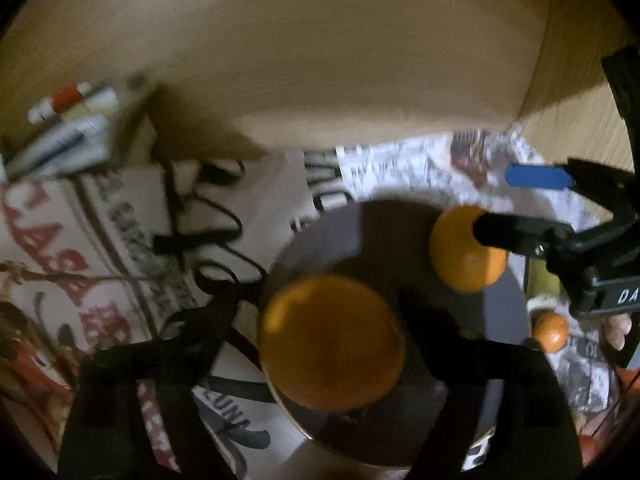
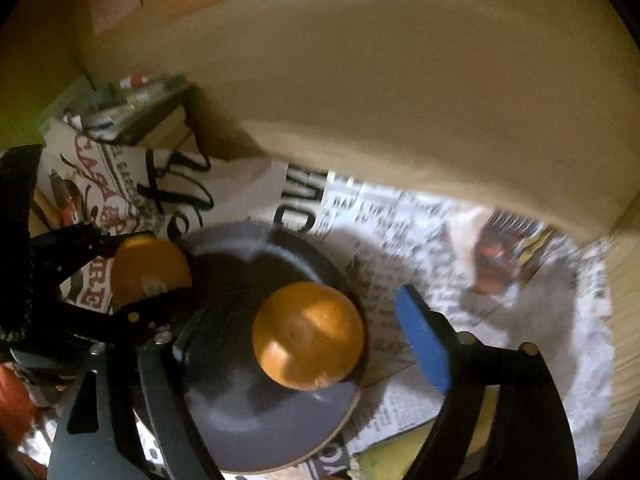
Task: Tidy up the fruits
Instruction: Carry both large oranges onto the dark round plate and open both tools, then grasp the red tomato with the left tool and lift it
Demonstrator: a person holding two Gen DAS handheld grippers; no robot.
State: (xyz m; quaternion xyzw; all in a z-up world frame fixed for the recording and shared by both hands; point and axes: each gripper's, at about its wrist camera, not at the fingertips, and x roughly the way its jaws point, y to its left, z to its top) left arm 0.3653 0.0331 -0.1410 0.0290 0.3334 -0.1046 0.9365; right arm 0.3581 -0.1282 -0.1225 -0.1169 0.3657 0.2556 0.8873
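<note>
A grey plate [image 1: 400, 240] lies on newspaper. In the left wrist view my left gripper [image 1: 320, 320] is shut on a large orange [image 1: 332, 340] and holds it over the plate's near left rim. A second orange [image 1: 460, 256] sits between the open fingers of my right gripper [image 1: 496, 204]. In the right wrist view that orange [image 2: 308, 336] rests on the plate [image 2: 256, 412] between my right gripper's [image 2: 296, 348] spread fingers, apart from the blue pad [image 2: 424, 340]. The left gripper's orange [image 2: 150, 268] shows at the left.
Newspaper [image 2: 420, 240] covers the wooden surface. A box of markers [image 1: 68, 132] stands at the back left. A small orange fruit [image 1: 550, 330] and a yellow-green fruit [image 1: 540, 276] lie right of the plate. A wooden wall [image 1: 320, 80] closes the back.
</note>
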